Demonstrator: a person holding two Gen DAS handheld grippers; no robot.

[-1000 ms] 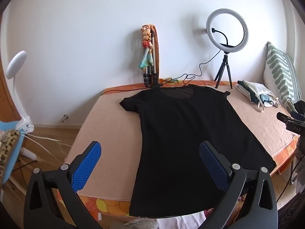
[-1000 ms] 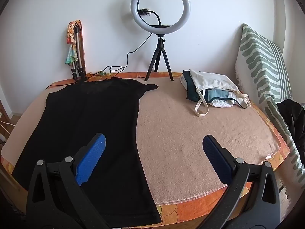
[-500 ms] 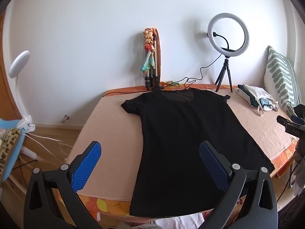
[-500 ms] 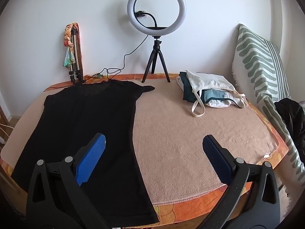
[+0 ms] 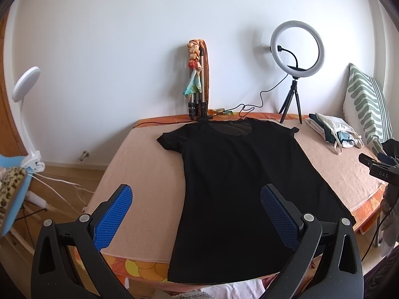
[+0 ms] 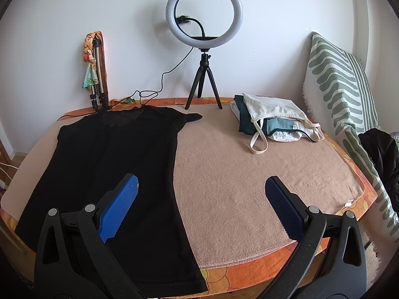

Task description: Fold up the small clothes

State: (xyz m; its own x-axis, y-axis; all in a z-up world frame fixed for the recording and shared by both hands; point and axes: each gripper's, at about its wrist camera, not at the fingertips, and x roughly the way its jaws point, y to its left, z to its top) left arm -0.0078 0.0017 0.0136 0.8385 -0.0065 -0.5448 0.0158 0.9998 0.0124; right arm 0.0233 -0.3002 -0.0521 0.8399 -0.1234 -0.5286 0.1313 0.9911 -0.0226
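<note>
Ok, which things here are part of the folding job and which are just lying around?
Part of the job:
black T-shirt, spread flat
pile of folded clothes
left hand-held gripper, open
right hand-held gripper, open

Just lying about:
ring light on its tripod
folded tripod against the wall
striped cushion

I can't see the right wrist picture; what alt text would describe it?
A black T-shirt lies flat on a beige blanket, the open right gripper hovering above its hem. Behind stand a ring light and a pile of folded clothes.
</note>
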